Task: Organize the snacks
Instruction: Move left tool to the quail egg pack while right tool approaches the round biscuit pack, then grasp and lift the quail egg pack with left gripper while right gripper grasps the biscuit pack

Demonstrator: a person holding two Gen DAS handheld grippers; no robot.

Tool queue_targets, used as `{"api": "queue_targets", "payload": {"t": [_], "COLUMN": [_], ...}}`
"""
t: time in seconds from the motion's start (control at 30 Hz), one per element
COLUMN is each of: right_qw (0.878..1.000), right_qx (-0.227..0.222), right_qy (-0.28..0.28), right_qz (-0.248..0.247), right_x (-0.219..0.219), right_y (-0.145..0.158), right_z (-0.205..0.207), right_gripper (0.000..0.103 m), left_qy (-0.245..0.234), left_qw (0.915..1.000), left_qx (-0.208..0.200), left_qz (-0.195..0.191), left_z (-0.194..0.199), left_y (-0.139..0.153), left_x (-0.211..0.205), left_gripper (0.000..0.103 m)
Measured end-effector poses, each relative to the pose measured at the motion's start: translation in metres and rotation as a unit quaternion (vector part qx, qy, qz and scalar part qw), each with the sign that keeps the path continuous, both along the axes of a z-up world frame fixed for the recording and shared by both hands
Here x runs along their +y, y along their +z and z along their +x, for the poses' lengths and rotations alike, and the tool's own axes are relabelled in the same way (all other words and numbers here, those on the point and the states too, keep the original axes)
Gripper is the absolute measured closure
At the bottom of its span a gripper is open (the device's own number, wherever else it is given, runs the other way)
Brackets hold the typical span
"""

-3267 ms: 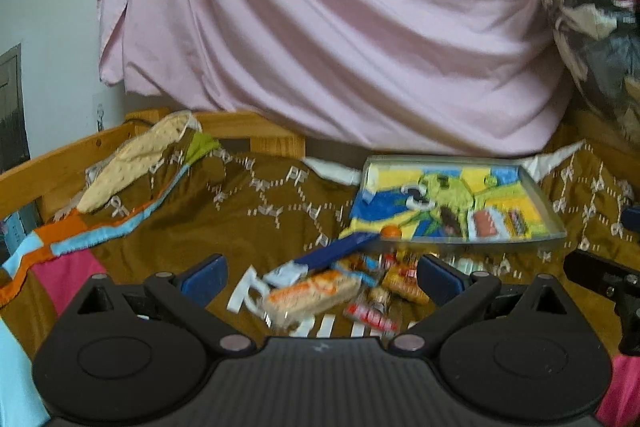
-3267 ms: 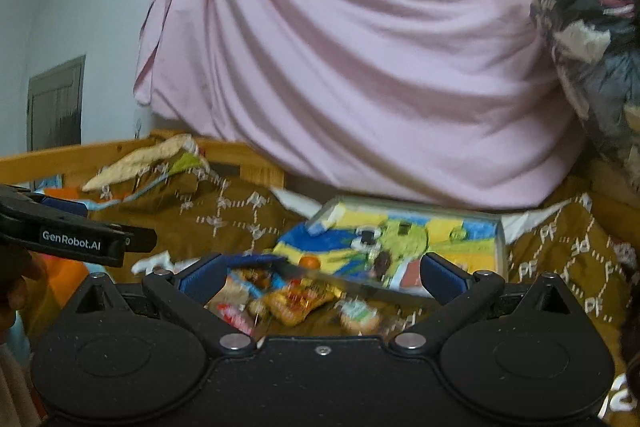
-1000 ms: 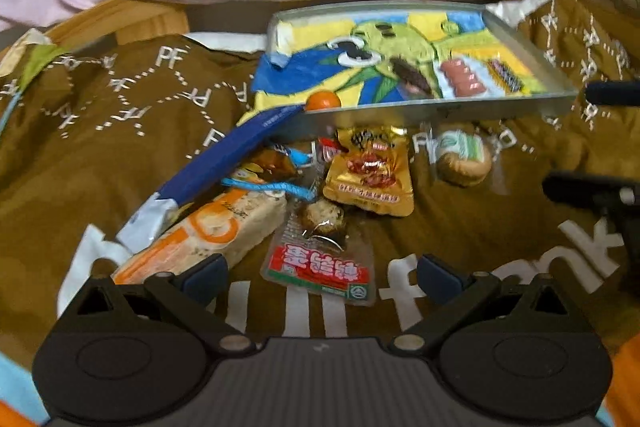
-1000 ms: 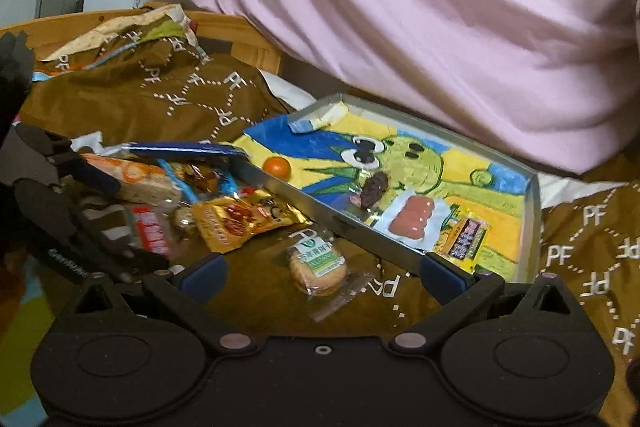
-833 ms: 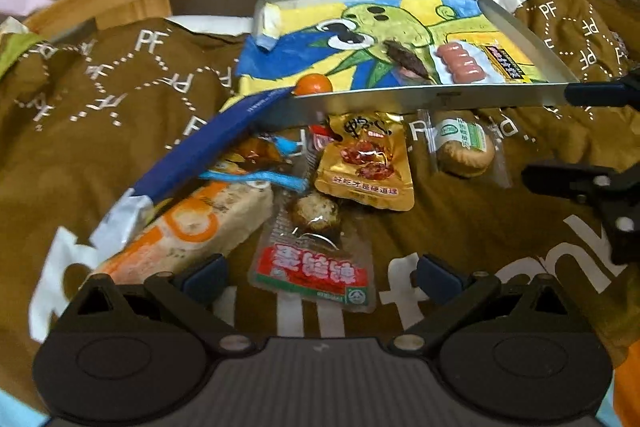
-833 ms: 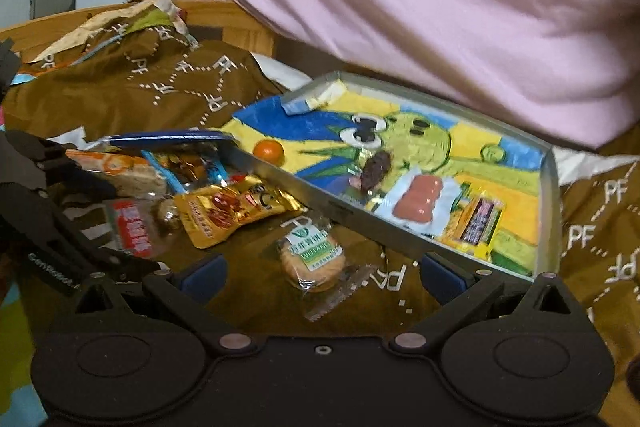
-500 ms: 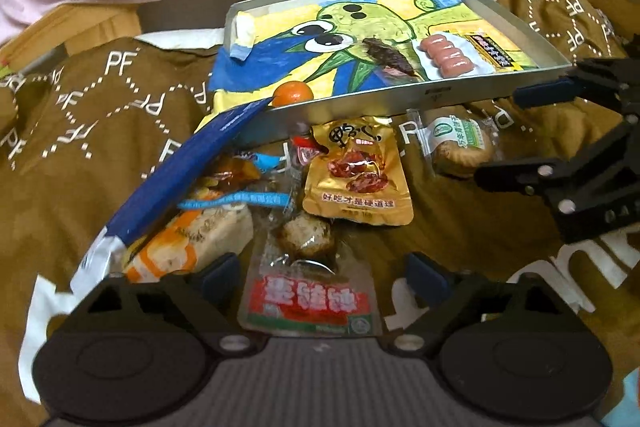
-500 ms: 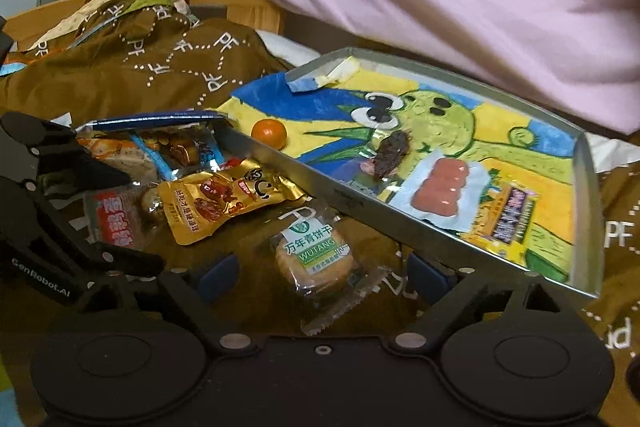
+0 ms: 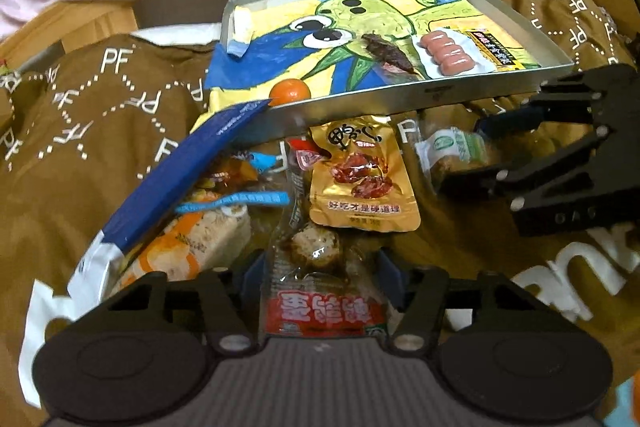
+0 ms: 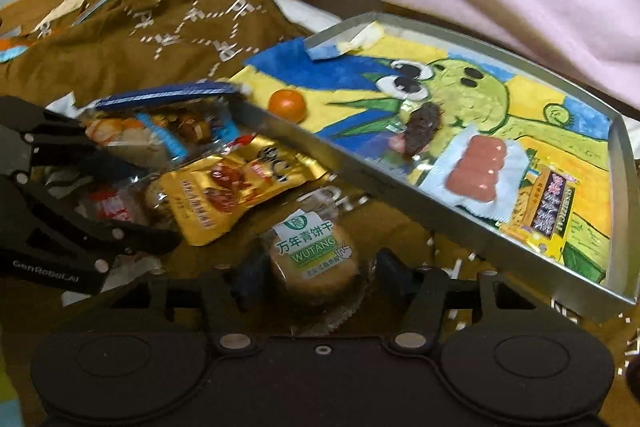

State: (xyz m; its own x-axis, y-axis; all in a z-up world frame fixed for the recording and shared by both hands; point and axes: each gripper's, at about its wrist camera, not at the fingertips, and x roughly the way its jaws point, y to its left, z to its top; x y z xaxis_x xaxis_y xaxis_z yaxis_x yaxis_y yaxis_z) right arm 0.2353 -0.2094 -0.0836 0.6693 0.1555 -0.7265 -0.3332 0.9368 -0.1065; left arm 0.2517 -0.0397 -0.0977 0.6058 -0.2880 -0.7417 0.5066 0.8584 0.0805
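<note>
Hand-held grippers narrowed: left point(image 9: 320, 269) around red-labelled packet point(image 9: 324, 307), right point(image 10: 316, 269) seemingly pinching biscuit pack point(image 10: 312, 255).

Between left fingers point(image 9: 256, 273): clear-wrapped packet point(image 9: 320, 283), lying on the blanket point(image 9: 100, 131). Ahead of them: foil pouch point(image 9: 362, 179); left of it, long wrapper point(image 9: 176, 179) over a bar point(image 9: 192, 247). Between right fingers point(image 10: 384, 265): round biscuit pack point(image 10: 314, 255). Behind all: tray point(image 9: 400, 103) holding small round fruit point(image 9: 290, 91), sausage pack point(image 9: 448, 53) and flat packet point(image 10: 548, 207).
</note>
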Motion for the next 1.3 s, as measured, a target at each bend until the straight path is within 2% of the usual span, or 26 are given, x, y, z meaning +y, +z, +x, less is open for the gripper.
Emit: {"api": "queue_targets", "payload": {"t": [0.13, 0.23, 0.37, 0.57, 0.63, 0.67, 0.7, 0.77, 0.9, 1.07, 1.17, 1.3], "right_qw": [0.999, 1.000, 1.000, 1.000, 0.999, 0.999, 0.999, 0.999, 0.999, 0.999, 0.999, 0.999], "right_qx": [0.029, 0.027, 0.021, -0.004, -0.011, -0.008, -0.002, 0.007, 0.015, 0.025, 0.026, 0.022], "right_qy": [0.012, 0.014, 0.011, 0.030, 0.037, 0.041, 0.042, 0.042, 0.036, 0.028, 0.025, 0.025], "right_qz": [0.002, -0.002, 0.001, -0.002, -0.003, -0.002, 0.000, 0.006, -0.002, -0.006, -0.003, -0.004], "right_x": [0.004, 0.006, 0.003, 0.003, 0.005, 0.006, 0.007, 0.008, 0.010, 0.009, 0.008, 0.008], "right_y": [0.005, 0.003, 0.001, -0.004, -0.006, -0.007, -0.008, -0.007, -0.003, 0.002, 0.003, 0.005], "right_z": [-0.012, -0.016, -0.013, -0.009, -0.008, -0.007, -0.007, -0.007, -0.013, -0.023, -0.026, -0.027], "right_gripper": [0.044, 0.042, 0.032, 0.028, 0.028, 0.031, 0.041, 0.052, 0.052, 0.052, 0.052, 0.052], "left_qy": [-0.001, -0.001, -0.001, 0.001, -0.004, -0.011, -0.014, -0.014, 0.005, 0.026, 0.023, 0.008], "left_qw": [0.9998, 0.9999, 1.0000, 1.0000, 0.9999, 0.9999, 0.9998, 0.9999, 0.9997, 0.9980, 0.9987, 0.9998], "left_qx": [0.019, 0.012, -0.002, -0.007, -0.008, -0.007, -0.005, -0.006, 0.014, 0.046, 0.040, 0.020], "left_qz": [-0.006, 0.003, 0.008, -0.007, -0.008, -0.010, -0.012, -0.006, -0.019, -0.033, -0.022, 0.003], "left_z": [-0.009, -0.009, -0.003, 0.009, 0.010, 0.009, 0.009, 0.007, 0.006, -0.004, -0.012, -0.012], "left_y": [0.005, 0.003, 0.000, -0.003, -0.003, -0.003, -0.003, -0.003, 0.001, 0.007, 0.009, 0.005], "left_x": [0.001, -0.002, -0.005, -0.001, -0.002, -0.003, -0.004, -0.006, -0.004, 0.001, 0.000, -0.010], "left_gripper": [0.041, 0.035, 0.027, 0.026, 0.032, 0.042, 0.045, 0.047, 0.052, 0.053, 0.051, 0.042]}}
